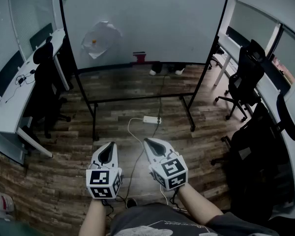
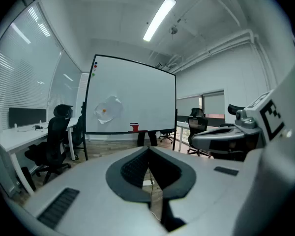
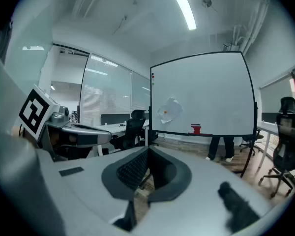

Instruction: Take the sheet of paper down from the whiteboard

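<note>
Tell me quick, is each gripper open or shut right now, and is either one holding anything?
Left gripper: shut, holding nothing.
Right gripper: shut, holding nothing.

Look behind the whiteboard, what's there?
A person's legs and white shoes show below the whiteboard. The board covers the rest of the person.

All three views toward distant whiteboard [image 1: 162, 18]
</note>
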